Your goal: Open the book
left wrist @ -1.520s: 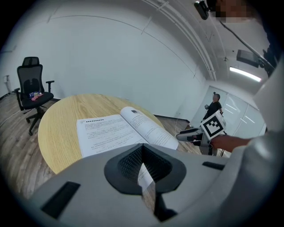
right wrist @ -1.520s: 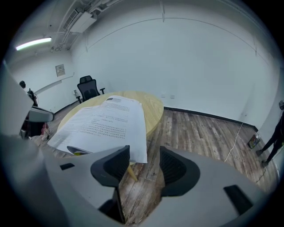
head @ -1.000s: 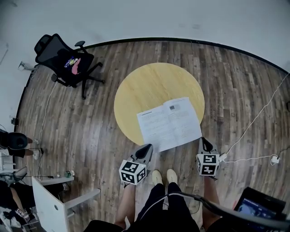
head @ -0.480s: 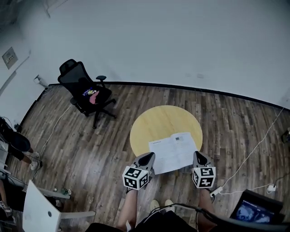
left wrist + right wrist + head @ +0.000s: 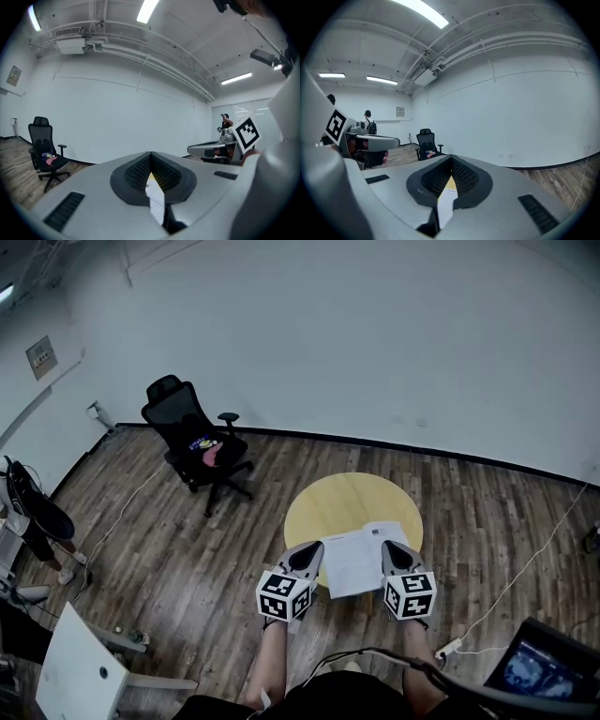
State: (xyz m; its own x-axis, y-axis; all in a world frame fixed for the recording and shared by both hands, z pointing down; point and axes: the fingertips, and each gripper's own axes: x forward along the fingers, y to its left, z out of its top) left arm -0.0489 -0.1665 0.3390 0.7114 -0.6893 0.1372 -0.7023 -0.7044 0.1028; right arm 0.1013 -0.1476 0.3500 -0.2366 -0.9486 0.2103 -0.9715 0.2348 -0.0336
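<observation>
The book (image 5: 364,559) lies open, white pages up, on the near half of the round yellow table (image 5: 347,498). Both grippers are held level, well above the floor, close in front of me. My left gripper (image 5: 312,552) hangs over the book's left edge in the head view, jaws together, nothing between them. At the book's right edge my right gripper (image 5: 392,552) is likewise shut and empty. In the left gripper view the jaw tips (image 5: 151,154) meet, with a strip of page (image 5: 155,197) showing below them. The right gripper view shows the same: tips (image 5: 451,158) closed, page (image 5: 445,204) beneath.
A black office chair (image 5: 192,442) stands on the wood floor at the back left. A white cabinet (image 5: 80,671) is at the near left, a screen (image 5: 534,671) at the near right. A cable and power strip (image 5: 450,646) run across the floor on the right.
Both grippers have risen from low beside the table's near edge to up in front of the camera. The head view has lifted, taking in more wall. The book stays open.
</observation>
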